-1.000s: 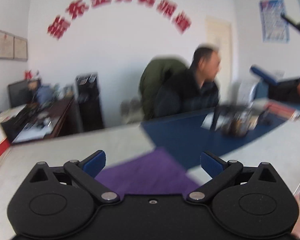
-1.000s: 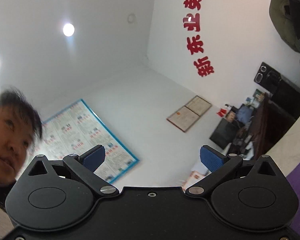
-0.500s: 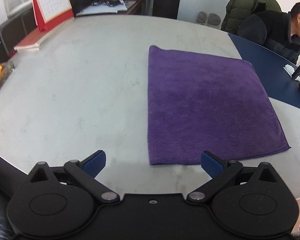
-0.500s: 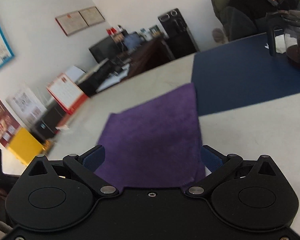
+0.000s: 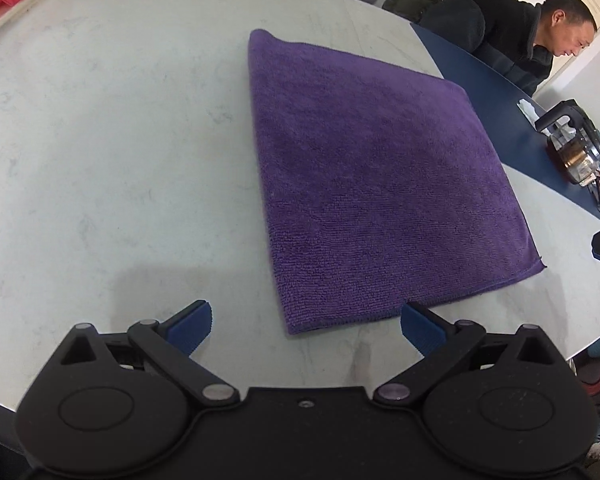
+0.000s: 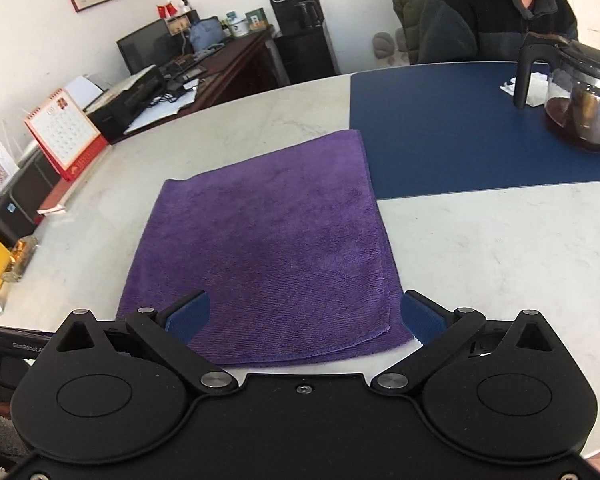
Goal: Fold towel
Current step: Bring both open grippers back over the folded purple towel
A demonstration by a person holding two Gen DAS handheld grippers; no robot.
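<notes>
From the right wrist view, bare table [image 6: 500,248] lies open at 2 o'clock of the towel [image 6: 268,256]. A teapot [image 6: 580,108] on the blue mat [image 6: 440,132] blocks 1 o'clock; a calendar [image 6: 66,136] stands at 10 o'clock. The left side is clear table [image 5: 120,140].

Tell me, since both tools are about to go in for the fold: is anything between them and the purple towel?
Nothing visible. The towel lies flat on bare table before the open left hand-held gripper and right hand-held gripper.
</notes>
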